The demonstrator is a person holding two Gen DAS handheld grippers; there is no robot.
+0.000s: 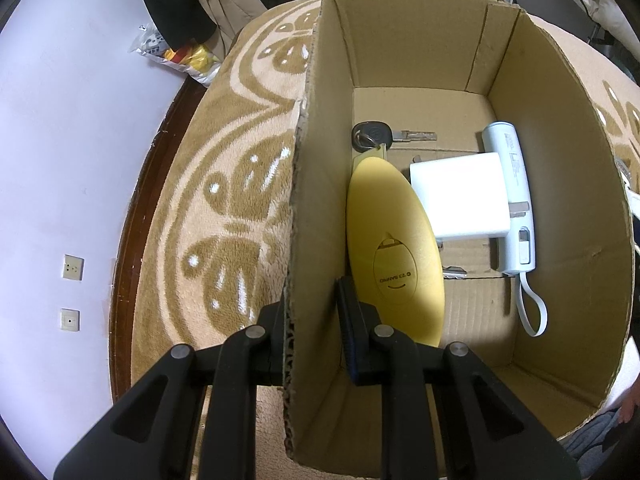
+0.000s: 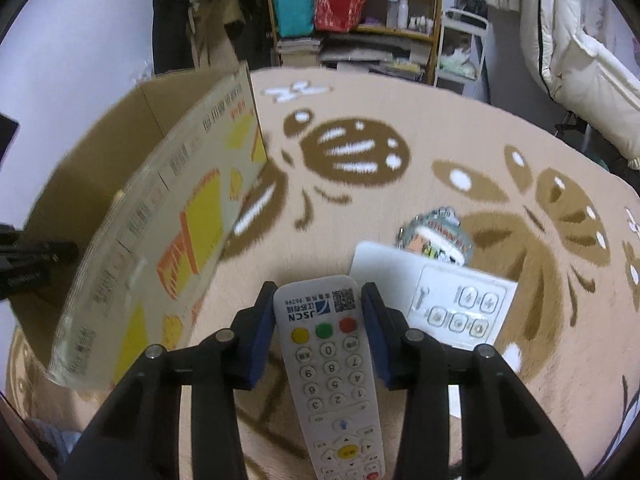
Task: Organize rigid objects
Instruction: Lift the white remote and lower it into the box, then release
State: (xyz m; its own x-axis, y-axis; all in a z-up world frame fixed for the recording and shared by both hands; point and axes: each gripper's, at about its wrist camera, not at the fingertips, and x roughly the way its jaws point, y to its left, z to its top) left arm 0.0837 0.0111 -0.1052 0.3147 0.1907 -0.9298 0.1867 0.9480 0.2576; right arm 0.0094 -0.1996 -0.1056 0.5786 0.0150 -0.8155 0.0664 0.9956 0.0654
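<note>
While the left gripper (image 1: 310, 320) pinches the near side wall of the cardboard box (image 1: 560, 184), one finger outside and one inside, the box is steadied on the patterned blanket (image 2: 460, 128). The right gripper (image 2: 319, 328) is clenched on a white remote control (image 2: 334, 368), its pads pressing both long edges near the top end; the remote hangs over the blanket just beside the box's printed outer wall.

Inside, a yellow oval item (image 1: 394, 248) leans along the left wall, a car key (image 1: 376, 136) lies toward the far-left corner, and a white charger block (image 1: 460, 196) rests against a white power bank (image 1: 510, 196) along the right wall.

The next move probably calls for lifting the remote clear over the rim, then lowering it flat onto the bare floor by the near-right corner. Keep the left grip firm so the wall does not fold inward.

A white button panel (image 2: 452, 308) and a small colourful trinket (image 2: 436, 232) wait on the blanket beyond.
</note>
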